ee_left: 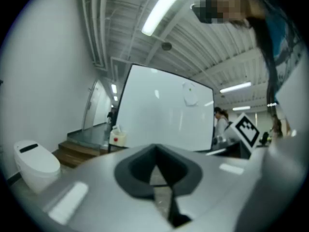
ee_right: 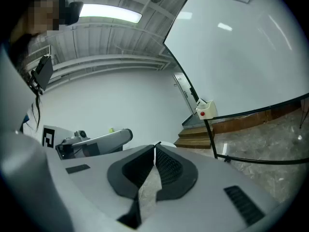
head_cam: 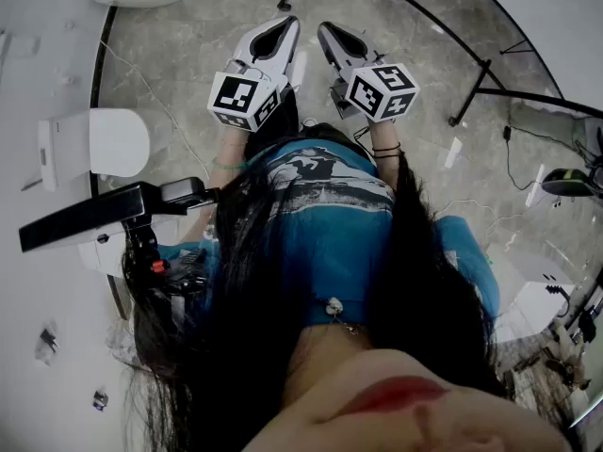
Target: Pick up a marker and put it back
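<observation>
Both claws are shut and empty. Your left claw (head_cam: 281, 24) and right claw (head_cam: 327, 32) hang side by side in front of you over the floor (head_cam: 179, 55), each with its jaw tips pressed together and nothing between them. No marker shows in any view, so I cannot tell you where it lies. My best guess is near the whiteboard (ee_right: 241, 57) that both gripper views look toward. Find it first: lift your head and turn toward the board until the marker is plainly in sight. Then choose one claw, spread its jaws before you reach, and come at the marker across its barrel, not end on.
</observation>
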`<state>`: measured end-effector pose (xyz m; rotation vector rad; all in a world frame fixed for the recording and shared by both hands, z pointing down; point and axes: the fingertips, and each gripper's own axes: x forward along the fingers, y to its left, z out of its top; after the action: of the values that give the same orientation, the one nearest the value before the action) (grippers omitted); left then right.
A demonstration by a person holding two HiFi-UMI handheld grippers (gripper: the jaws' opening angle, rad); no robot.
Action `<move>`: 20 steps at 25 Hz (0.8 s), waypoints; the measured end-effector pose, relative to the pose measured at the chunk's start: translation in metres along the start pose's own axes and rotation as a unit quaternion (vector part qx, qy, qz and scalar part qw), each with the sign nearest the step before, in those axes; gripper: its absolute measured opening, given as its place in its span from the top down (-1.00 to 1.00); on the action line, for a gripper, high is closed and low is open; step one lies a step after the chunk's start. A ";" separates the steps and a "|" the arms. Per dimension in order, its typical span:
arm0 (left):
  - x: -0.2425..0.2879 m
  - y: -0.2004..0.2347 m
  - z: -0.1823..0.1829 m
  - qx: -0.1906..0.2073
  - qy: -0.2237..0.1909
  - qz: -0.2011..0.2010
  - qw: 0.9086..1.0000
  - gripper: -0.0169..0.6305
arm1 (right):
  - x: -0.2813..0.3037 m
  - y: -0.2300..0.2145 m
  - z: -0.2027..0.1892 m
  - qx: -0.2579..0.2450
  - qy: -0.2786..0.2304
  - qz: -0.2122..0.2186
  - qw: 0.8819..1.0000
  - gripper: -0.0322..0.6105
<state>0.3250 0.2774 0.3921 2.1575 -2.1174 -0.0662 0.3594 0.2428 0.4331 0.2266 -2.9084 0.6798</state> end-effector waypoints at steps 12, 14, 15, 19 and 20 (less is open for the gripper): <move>0.087 0.166 0.025 -0.006 0.016 -0.012 1.000 0.94 | 0.150 -0.052 0.054 0.023 0.002 -0.030 0.999 0.85; 0.096 0.169 0.034 -0.003 0.013 -0.017 1.000 0.95 | 0.152 -0.057 0.065 0.022 0.000 -0.037 0.999 0.85; 0.100 0.177 0.038 -0.003 0.012 -0.019 1.000 0.94 | 0.160 -0.059 0.070 0.022 -0.001 -0.040 0.999 0.85; 0.119 0.279 0.029 -0.018 0.020 -0.031 0.999 0.94 | 0.264 -0.068 0.076 0.024 0.004 -0.058 0.998 0.85; 0.123 0.304 0.024 -0.021 0.022 -0.034 0.999 0.94 | 0.290 -0.070 0.075 0.025 0.006 -0.062 0.998 0.85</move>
<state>0.0227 0.1481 0.4093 2.1864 -2.0006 -0.0671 0.0806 0.1138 0.4474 0.4034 -2.8385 0.7315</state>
